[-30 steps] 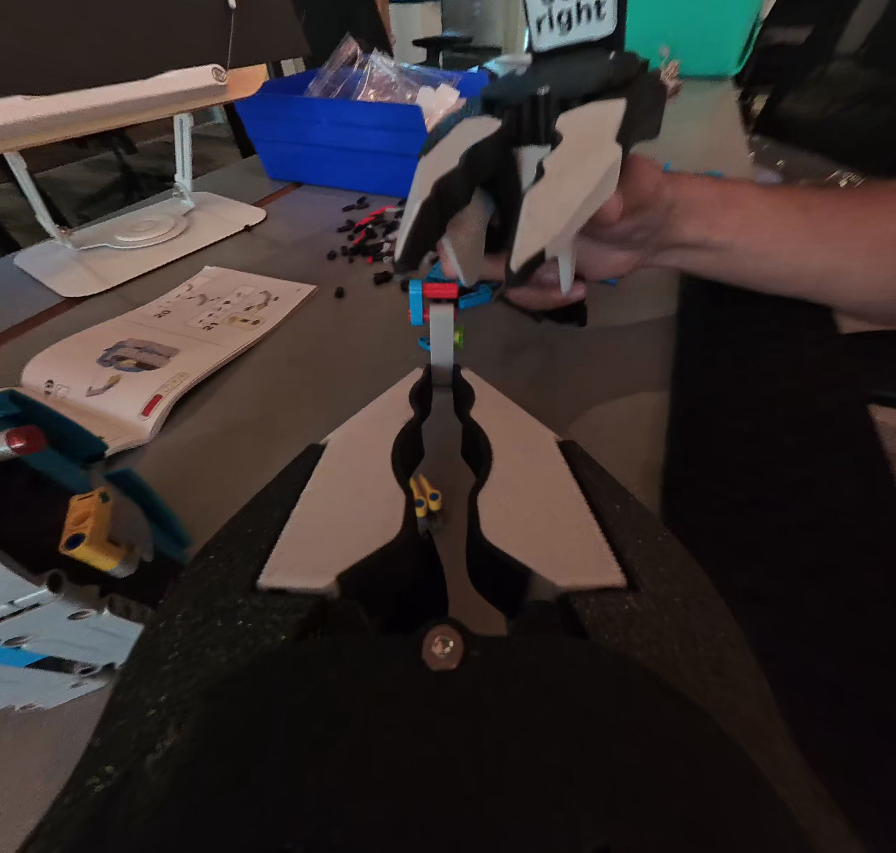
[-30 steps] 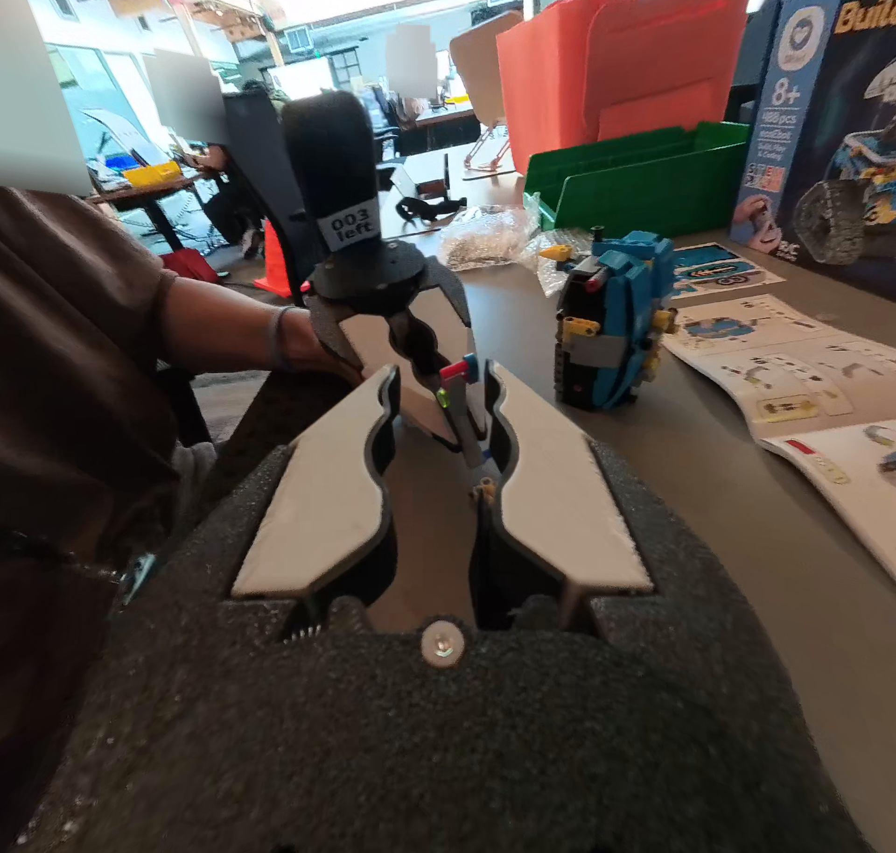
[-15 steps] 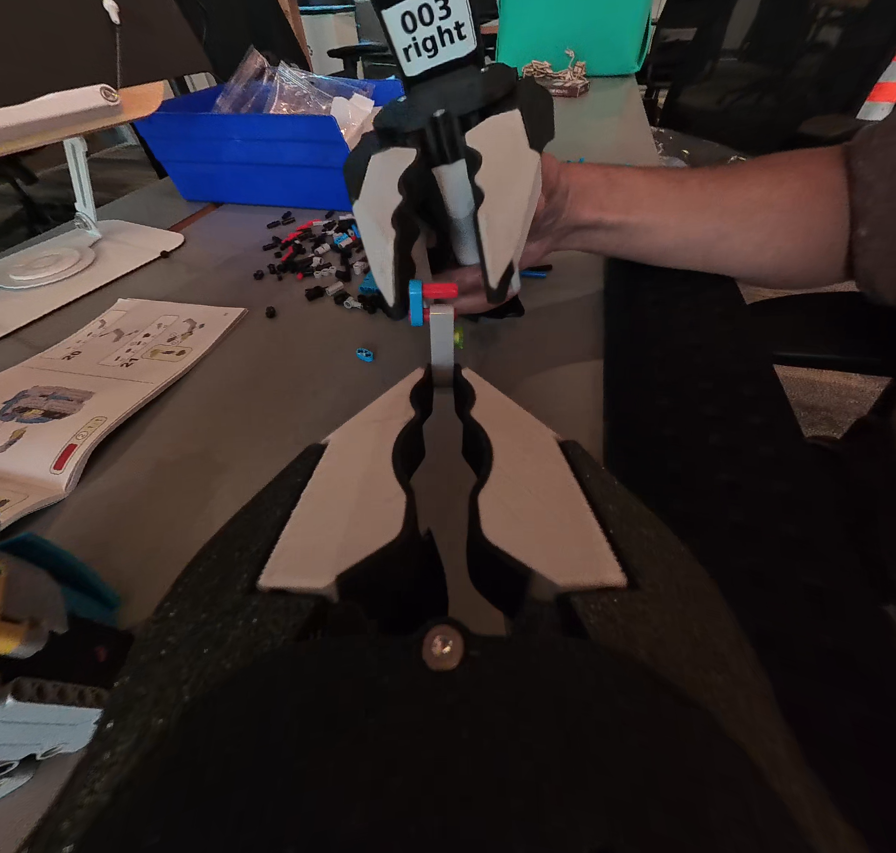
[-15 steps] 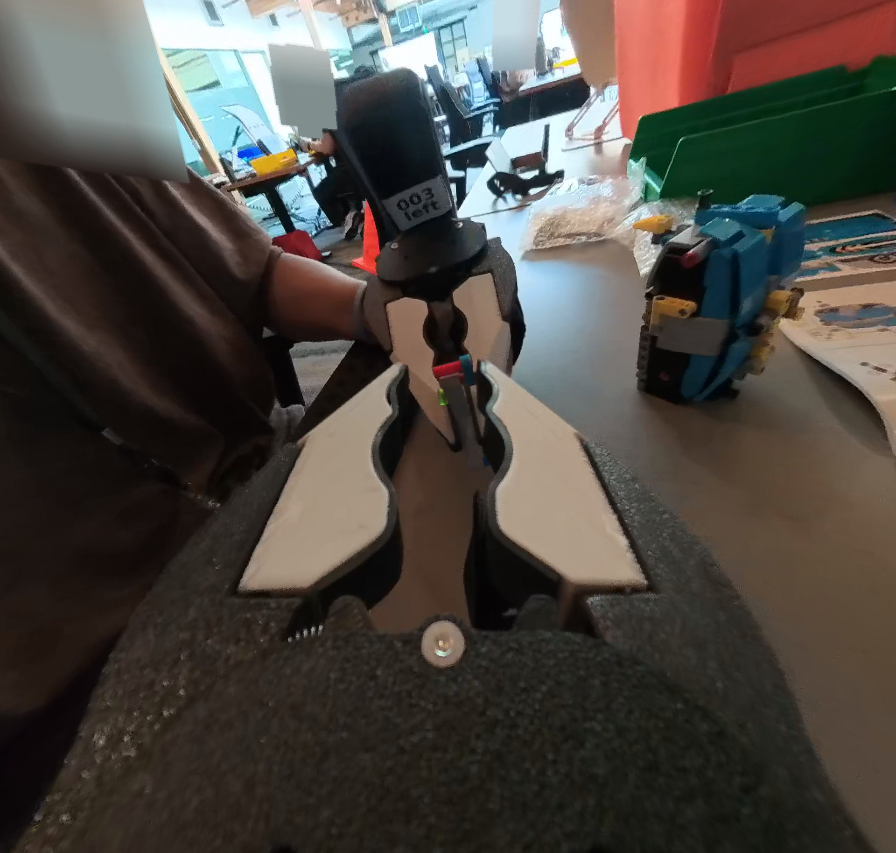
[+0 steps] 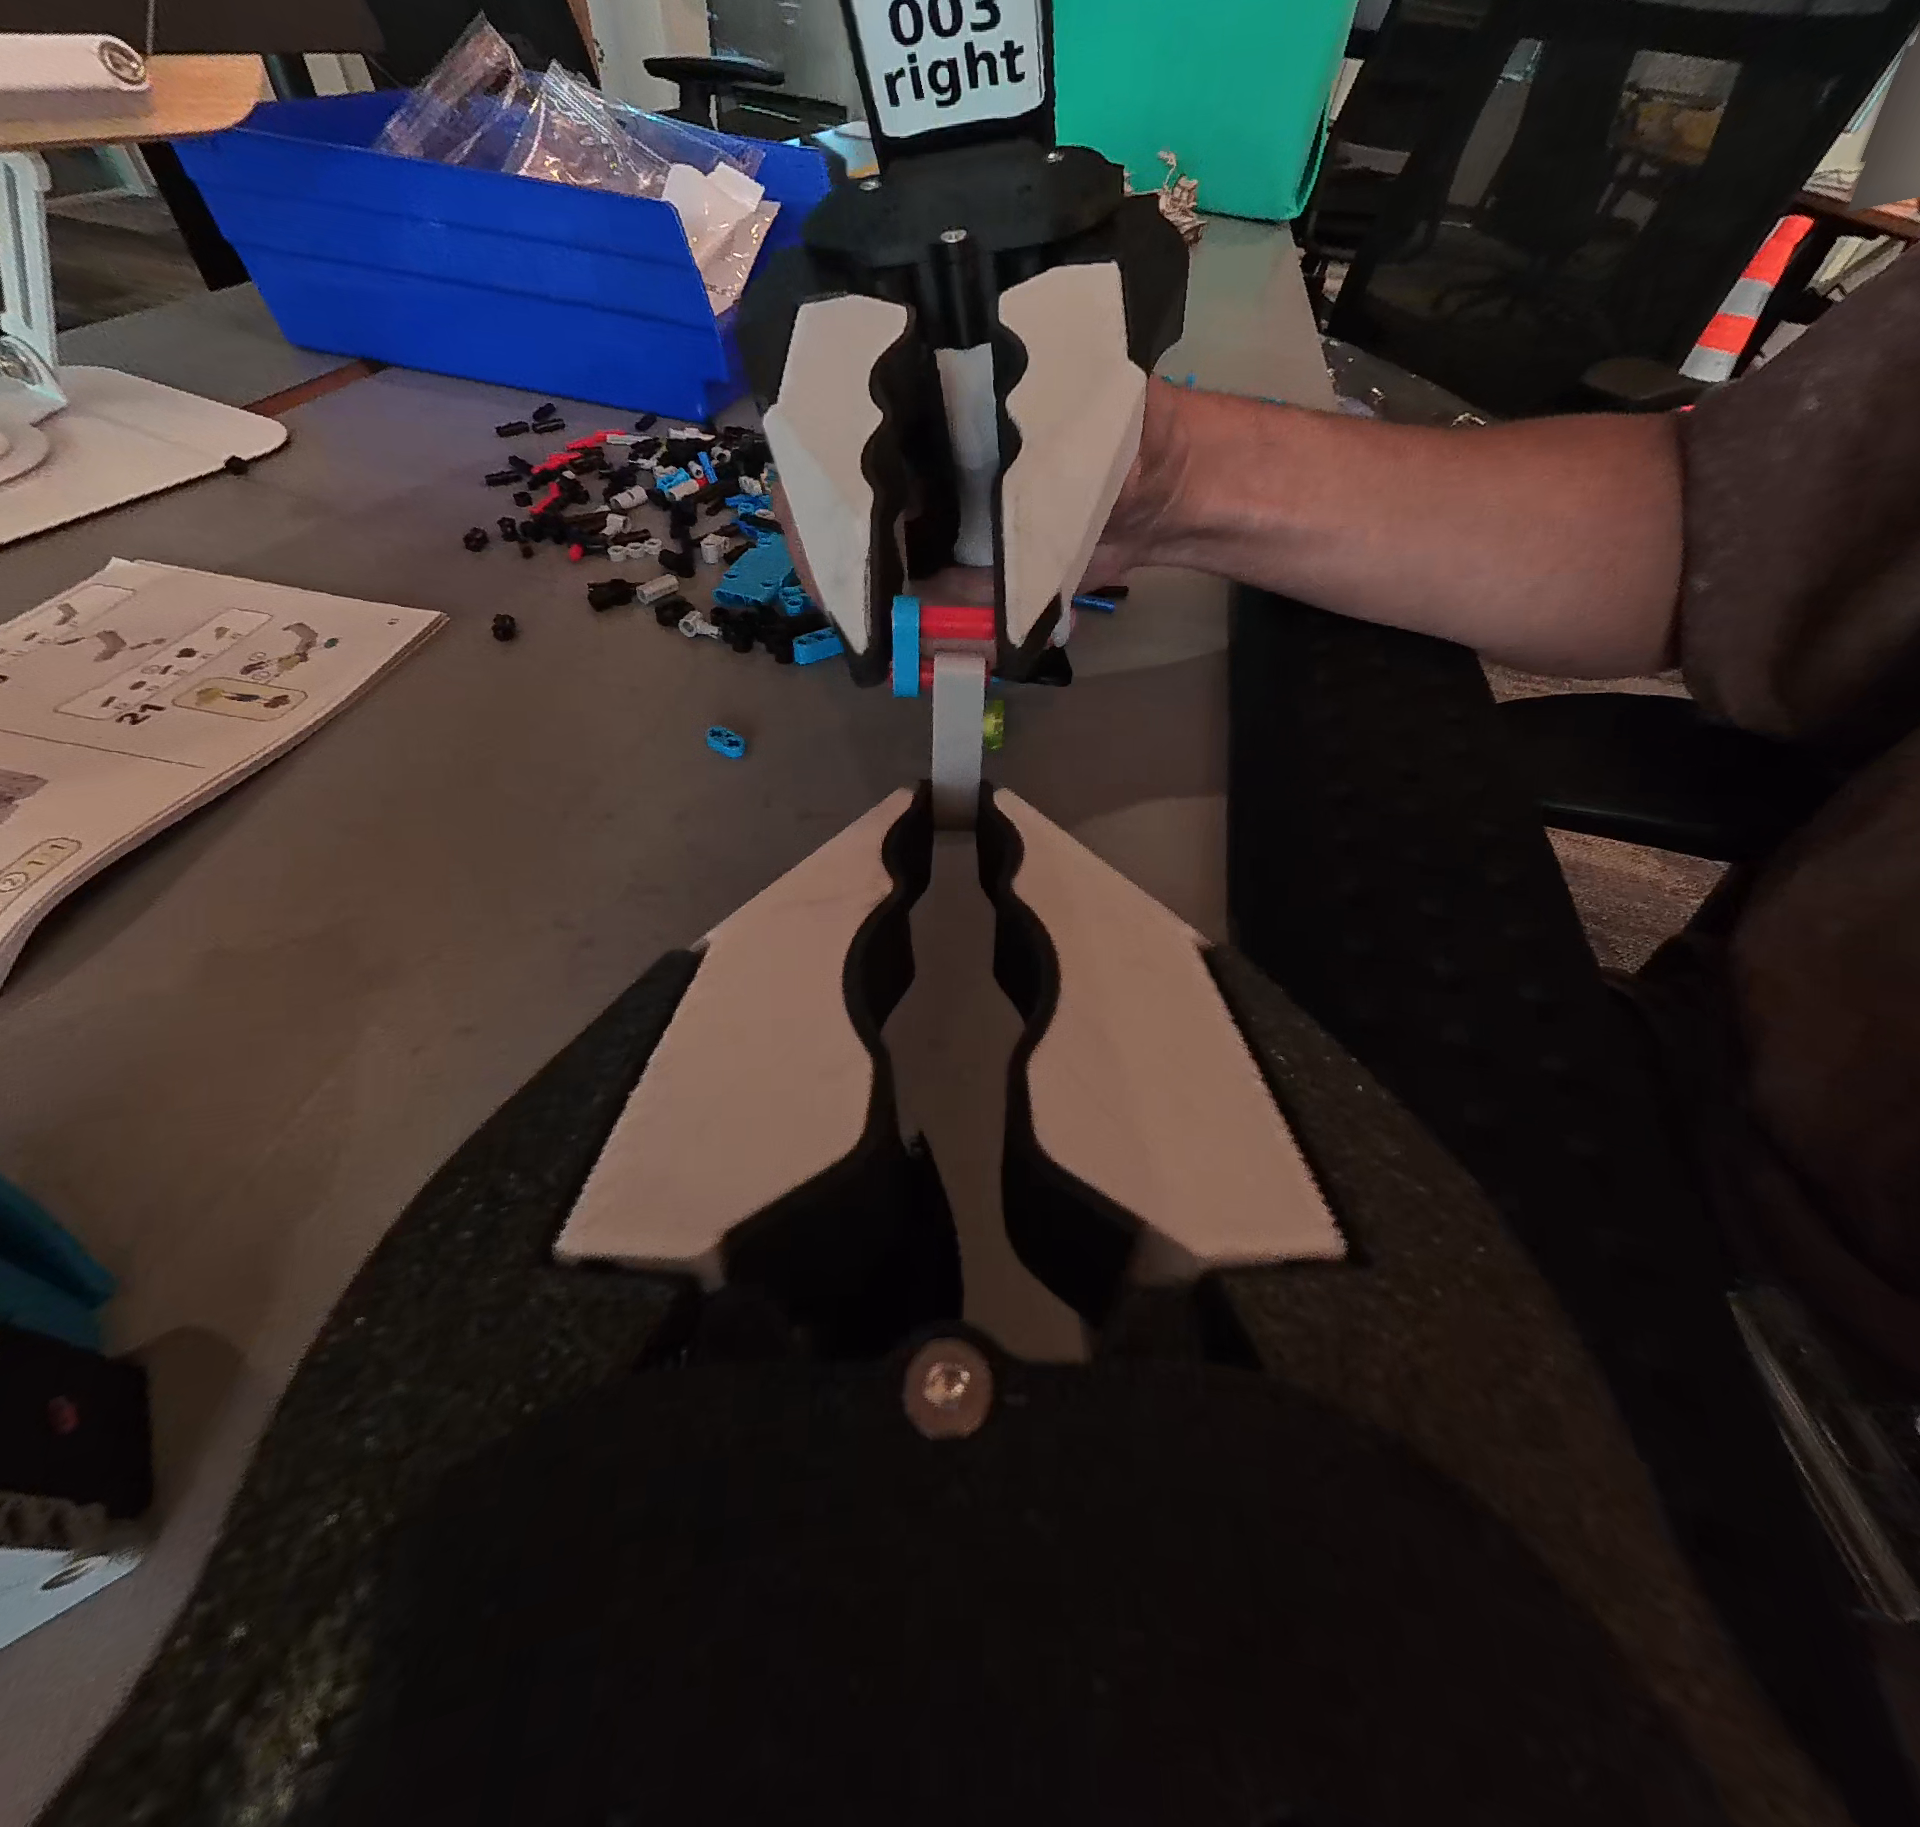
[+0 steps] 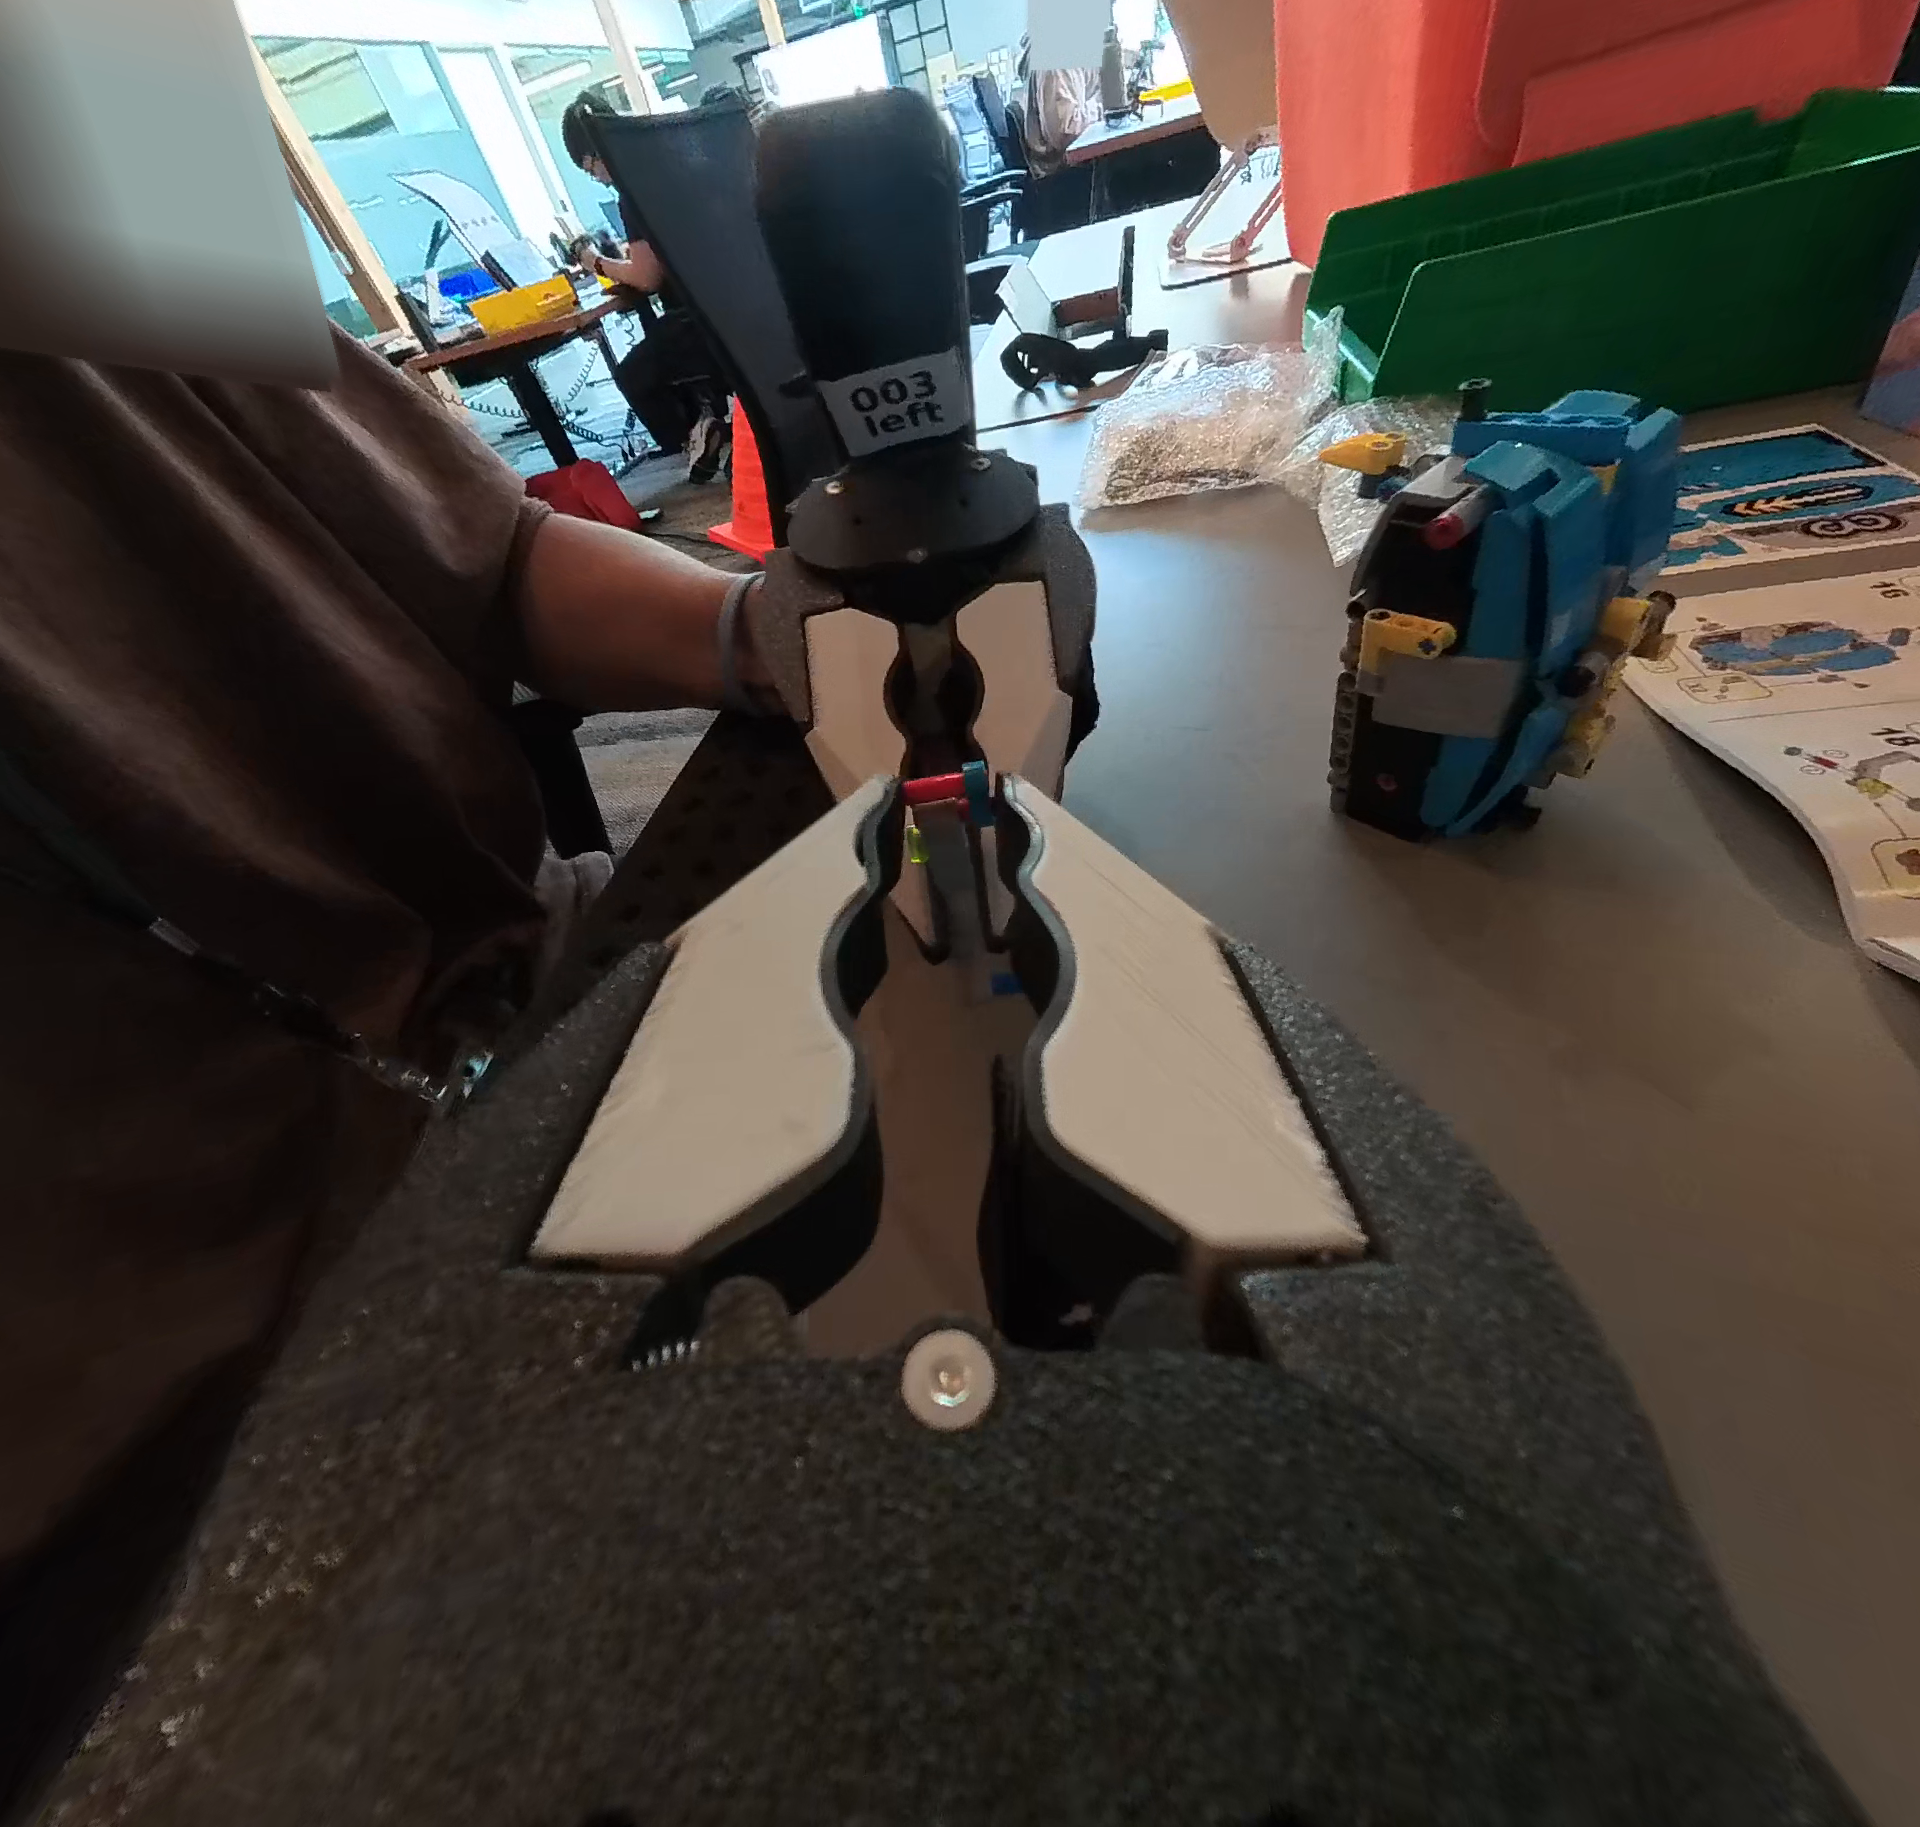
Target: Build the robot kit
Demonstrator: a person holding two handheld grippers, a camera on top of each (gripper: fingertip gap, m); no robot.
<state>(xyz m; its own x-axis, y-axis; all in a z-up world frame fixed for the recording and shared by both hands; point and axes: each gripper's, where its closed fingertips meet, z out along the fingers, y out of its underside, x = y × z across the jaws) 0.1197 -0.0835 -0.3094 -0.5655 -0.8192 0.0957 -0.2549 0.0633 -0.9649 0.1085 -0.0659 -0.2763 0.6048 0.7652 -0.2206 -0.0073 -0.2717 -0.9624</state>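
grey beam (image 5: 956, 728) pinched in left claw (image 5: 954, 798) tips, right claw (image 5: 940, 634) clenched on its red-blue end

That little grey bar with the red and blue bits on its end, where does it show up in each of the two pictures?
Left wrist view: the grey bar stands just above centre, its near end pinched by the left gripper.
Right wrist view: the grey bar is just above centre, between the fingers of the right gripper.
Shared landmark: the red pin on the bar's end.

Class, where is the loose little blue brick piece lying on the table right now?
In the left wrist view, the blue piece lies alone on the grey table, left of the left gripper, just nearer than the scattered parts pile.
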